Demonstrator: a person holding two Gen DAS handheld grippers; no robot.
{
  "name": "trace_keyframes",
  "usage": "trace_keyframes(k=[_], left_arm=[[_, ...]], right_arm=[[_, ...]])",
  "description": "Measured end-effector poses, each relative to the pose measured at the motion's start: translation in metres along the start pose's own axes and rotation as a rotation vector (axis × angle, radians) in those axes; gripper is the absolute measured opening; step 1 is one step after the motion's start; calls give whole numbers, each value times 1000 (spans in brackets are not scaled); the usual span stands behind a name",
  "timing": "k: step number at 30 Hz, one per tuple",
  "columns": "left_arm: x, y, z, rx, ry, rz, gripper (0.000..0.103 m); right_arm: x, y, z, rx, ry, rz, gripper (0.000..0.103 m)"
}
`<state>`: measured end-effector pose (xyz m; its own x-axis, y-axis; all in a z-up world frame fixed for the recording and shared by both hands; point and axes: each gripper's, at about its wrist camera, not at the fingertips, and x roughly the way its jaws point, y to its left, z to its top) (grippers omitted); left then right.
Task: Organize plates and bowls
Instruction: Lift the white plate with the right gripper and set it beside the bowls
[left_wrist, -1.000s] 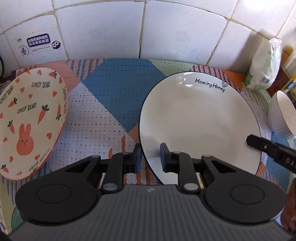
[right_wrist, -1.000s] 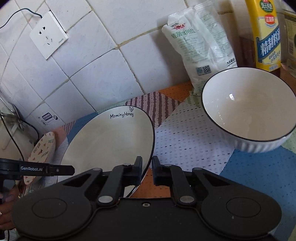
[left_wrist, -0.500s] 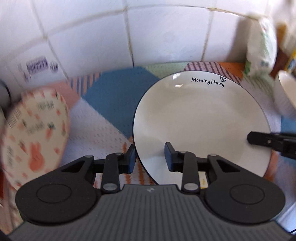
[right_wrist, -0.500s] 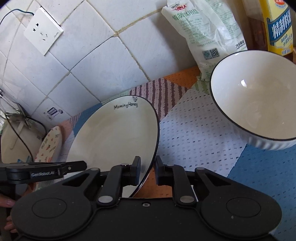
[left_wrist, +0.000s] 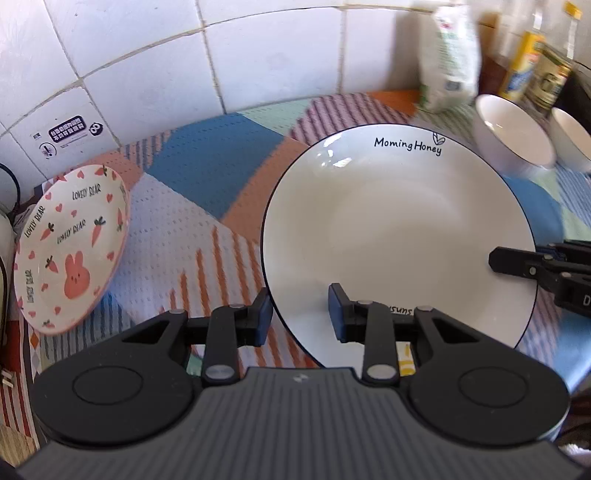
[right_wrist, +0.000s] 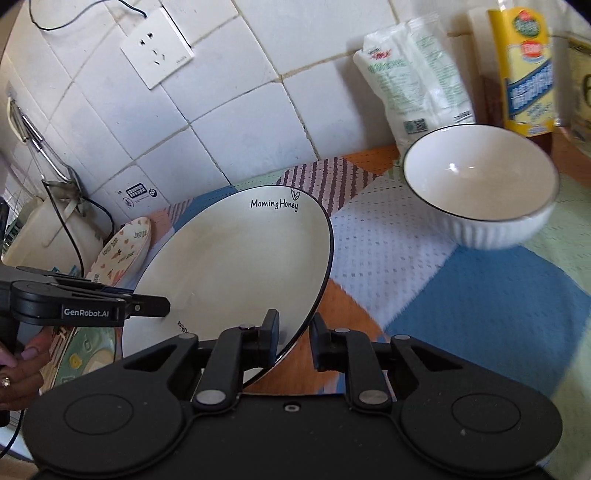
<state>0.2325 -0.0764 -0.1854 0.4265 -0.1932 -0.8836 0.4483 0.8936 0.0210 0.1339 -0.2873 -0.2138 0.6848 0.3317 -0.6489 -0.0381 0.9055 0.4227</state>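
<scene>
The left gripper (left_wrist: 300, 313) straddles the white plate's (left_wrist: 399, 236) near rim, jaws apart; the rabbit plate (left_wrist: 72, 243) lies left, two bowls (left_wrist: 513, 134) far right.

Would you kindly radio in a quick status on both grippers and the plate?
Left gripper and right gripper each astride the rim of the white black-rimmed ceramic plate. Pink bunny-print plate to one side, white ribbed bowl to the other; neither touching it.

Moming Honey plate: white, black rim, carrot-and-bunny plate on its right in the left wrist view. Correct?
No. The left wrist view shows the carrot-and-bunny plate on the left of the Moming Honey plate, not its right. White with black rim holds.
</scene>
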Motion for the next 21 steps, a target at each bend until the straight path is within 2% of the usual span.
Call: trace_keyframes(k=[6, 13, 17, 21], left_arm=[[-17, -16, -24, 58, 37, -58, 30], [-18, -33, -43, 99, 109, -112, 30], [-17, -45, -52, 164, 110, -116, 30], [-8, -50, -54, 170, 132, -127, 31]], right_arm=[[-38, 12, -34, 25, -19, -45, 22], [-70, 21, -75, 73, -21, -108, 23], [-78, 21, -93, 110, -21, -142, 23], [-77, 15, -99, 94, 0, -155, 23]])
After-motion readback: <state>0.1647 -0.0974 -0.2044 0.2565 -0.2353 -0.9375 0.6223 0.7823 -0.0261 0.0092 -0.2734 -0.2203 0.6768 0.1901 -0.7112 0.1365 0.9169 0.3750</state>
